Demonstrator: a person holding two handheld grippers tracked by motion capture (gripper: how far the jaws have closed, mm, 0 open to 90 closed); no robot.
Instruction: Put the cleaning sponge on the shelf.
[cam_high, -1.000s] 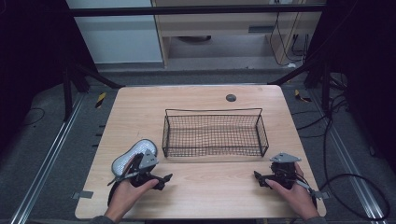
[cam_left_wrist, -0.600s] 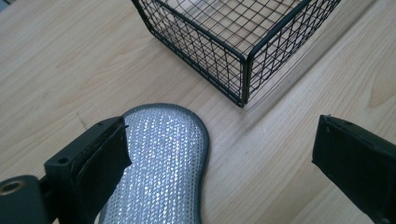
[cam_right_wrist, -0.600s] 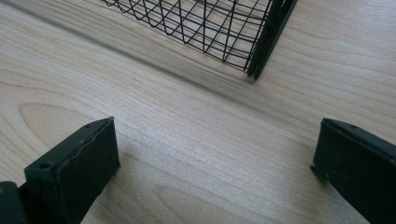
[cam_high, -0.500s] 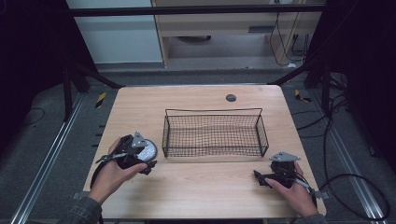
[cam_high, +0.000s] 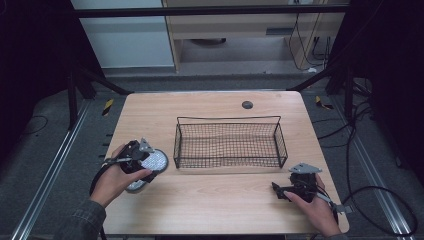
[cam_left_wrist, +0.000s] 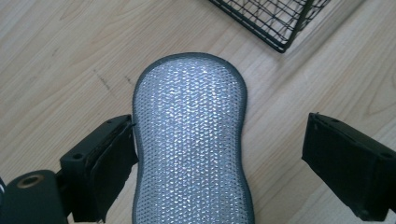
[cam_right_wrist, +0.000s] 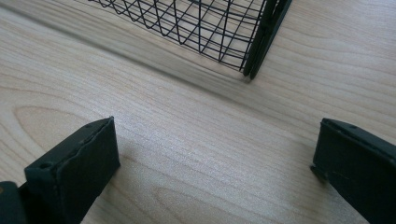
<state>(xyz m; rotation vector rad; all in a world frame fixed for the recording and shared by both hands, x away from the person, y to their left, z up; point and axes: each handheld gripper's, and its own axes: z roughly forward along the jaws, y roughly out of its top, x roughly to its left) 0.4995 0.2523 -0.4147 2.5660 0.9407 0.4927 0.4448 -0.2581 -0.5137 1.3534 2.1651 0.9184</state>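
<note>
The wooden counter (cam_high: 215, 200) in front of you is pale and smooth, set in a dim room with grey floor around it and a light cabinet wall beyond. In its middle stands the black wire basket (cam_high: 229, 144), open at the top and empty as far as you can see. Just left of the basket's near left corner lies the scrubbing pad (cam_left_wrist: 189, 144), a flat, peanut-shaped sponge with a silvery mesh face and a dark grey edge. It looks light and soft, likely to bend if you lift it by one end, and the mesh should give the pads good bite; take it across its narrow waist, where it is slimmest. Your left gripper (cam_left_wrist: 219, 163) straddles that waist now: its jaws have just been closing, one pad is at the sponge's edge, the other stands clear, so nothing is held yet. Your right gripper (cam_right_wrist: 215, 163) rests near the basket's near right corner, jaws wide apart over bare wood, holding nothing.
</note>
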